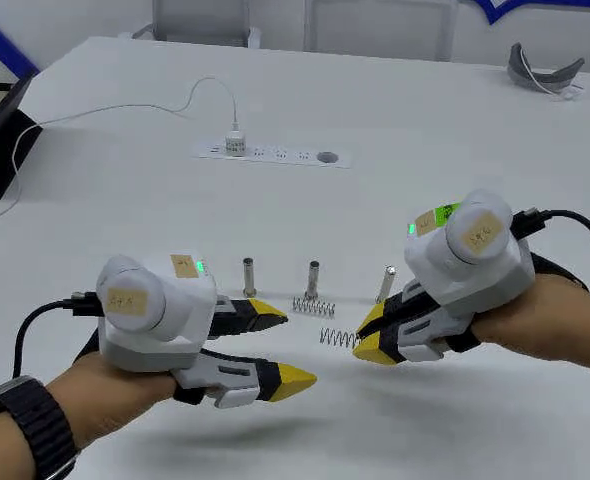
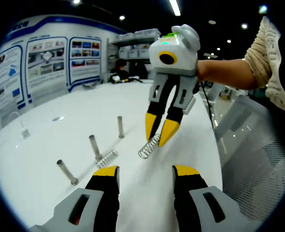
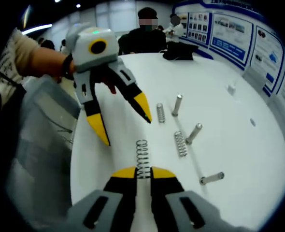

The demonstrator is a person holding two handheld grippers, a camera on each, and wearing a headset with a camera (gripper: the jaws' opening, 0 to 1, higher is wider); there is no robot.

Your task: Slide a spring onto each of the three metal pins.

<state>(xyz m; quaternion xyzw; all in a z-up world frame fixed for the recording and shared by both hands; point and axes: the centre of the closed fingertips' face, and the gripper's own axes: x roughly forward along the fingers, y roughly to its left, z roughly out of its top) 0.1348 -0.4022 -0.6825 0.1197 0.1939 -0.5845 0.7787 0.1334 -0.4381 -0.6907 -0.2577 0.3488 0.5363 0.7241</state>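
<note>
Right tongs [image 3: 142,171] pinch one end of a thin coiled wire spring [image 3: 141,155], low centre in the head view. Left tongs [image 1: 293,348] gape wide, empty. Three short steel pins [image 1: 313,280] stand mid-frame on the smooth white counter [image 1: 395,130]. A second spring [image 1: 313,307] lies at the middle pin's foot, seemingly touching it.

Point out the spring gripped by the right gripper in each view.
Head view: spring, low centre, at the right gripper tips.
Left gripper view: spring, centre, hanging from the right gripper.
Right gripper view: spring, lower centre, between the jaws.
Shared landmark: middle pin.
</note>
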